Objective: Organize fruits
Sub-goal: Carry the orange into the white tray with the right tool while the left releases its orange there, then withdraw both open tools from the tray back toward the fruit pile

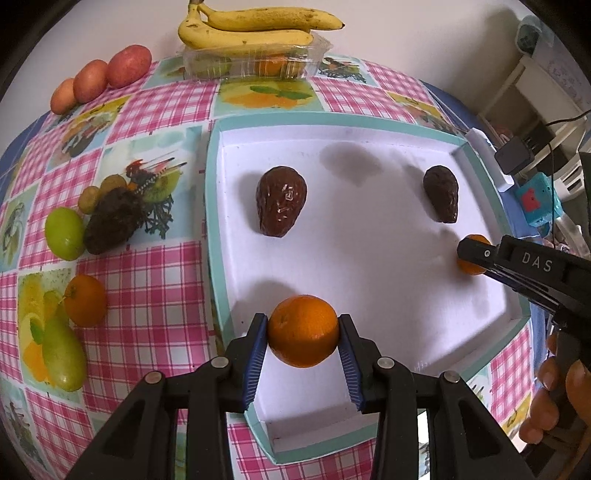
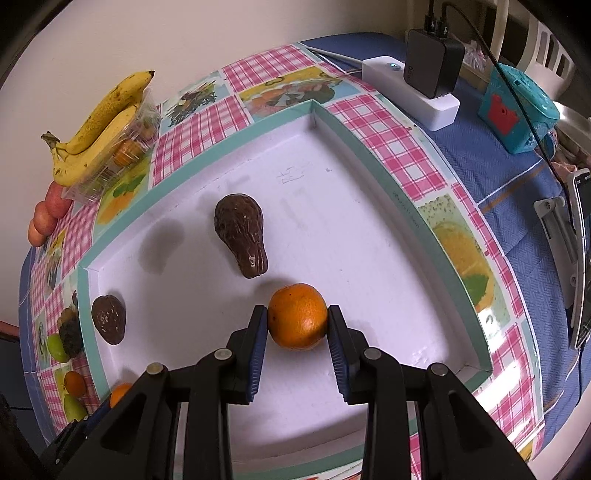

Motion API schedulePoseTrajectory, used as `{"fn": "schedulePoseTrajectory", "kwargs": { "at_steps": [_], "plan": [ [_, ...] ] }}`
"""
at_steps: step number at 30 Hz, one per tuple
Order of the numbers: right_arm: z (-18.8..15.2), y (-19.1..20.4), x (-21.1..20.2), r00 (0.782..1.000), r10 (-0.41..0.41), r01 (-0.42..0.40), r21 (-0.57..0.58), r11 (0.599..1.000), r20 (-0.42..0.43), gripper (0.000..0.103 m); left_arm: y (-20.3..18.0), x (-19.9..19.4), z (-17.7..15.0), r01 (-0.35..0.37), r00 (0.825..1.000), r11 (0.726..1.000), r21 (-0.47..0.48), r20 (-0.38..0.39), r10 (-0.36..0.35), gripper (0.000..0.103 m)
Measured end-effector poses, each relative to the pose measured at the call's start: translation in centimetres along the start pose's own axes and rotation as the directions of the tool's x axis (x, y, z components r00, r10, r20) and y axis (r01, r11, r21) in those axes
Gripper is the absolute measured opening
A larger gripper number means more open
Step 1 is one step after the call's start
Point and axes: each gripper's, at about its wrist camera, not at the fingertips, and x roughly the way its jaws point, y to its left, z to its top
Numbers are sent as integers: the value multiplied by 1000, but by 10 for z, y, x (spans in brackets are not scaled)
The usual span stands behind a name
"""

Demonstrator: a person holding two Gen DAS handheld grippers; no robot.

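A tabletop [image 1: 155, 273] under a pink-checked cloth with fruit prints stands against a pale wall, and a shallow white tray [image 1: 369, 122] with a teal rim lies on it. From the left wrist, the left gripper [image 1: 303, 332] has its jaws closed on an orange [image 1: 303, 328] over the tray's near end, blue pads pressing both sides. Two dark brown avocados sit apart on the tray floor, one left of centre [image 1: 281, 201], one toward the right wall [image 1: 441, 197]. At the right edge, the right gripper [image 1: 476, 254] pinches a second orange [image 1: 472, 266] low inside the tray, a hand [image 1: 554, 387] behind it. Outside the tray on the left lie a green fruit [image 1: 64, 233], a dark avocado [image 1: 112, 221], and a loose orange [image 1: 85, 301]; at the far edge are three reddish fruits [image 1: 99, 77] and bananas [image 1: 255, 27] atop a clear plastic box [image 1: 255, 61]. From the right wrist, the right gripper [image 2: 297, 321] has its jaws narrowed on its orange [image 2: 297, 317], which rests on or just above the tray floor [image 2: 332, 206], just beside the nearer avocado [image 2: 242, 232]. The other avocado [image 2: 109, 319] lies by the left wall. Beyond the tray stand a white power strip [image 2: 406, 88] with a black charger [image 2: 432, 62] and a teal toy [image 2: 517, 110] on blue cloth.
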Motion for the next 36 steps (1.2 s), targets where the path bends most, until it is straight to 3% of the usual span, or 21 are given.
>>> {"fn": "schedulePoseTrajectory", "kwargs": {
  "at_steps": [9, 19, 26, 30, 33, 36],
  "plan": [
    [3, 3, 1, 1000, -20, 20, -7, 1000, -6, 34, 3, -9, 5, 29, 1000, 999, -19, 9, -29, 48],
    [7, 6, -15, 997, -60, 62, -31, 998, 45, 40, 20, -34, 14, 48, 997, 997, -56, 62, -45, 52],
    [9, 14, -27, 994, -65, 70, -52, 996, 88, 41, 64, -52, 20, -38, 991, 985, -168, 118, 58, 56],
    [8, 23, -34, 993, -54, 62, -80, 995, 105, 41, 99, -60, 20, -32, 989, 961, -274, 133, 70, 59],
    [7, 35, -38, 994, -29, 41, -110, 993, 108, 41, 121, -66, 18, -84, 981, 941, -328, 139, 136, 65],
    [2, 51, -42, 995, 6, 10, -154, 988, 104, 41, 143, -70, 17, -126, 972, 914, -386, 137, 192, 80]
  ]
}}
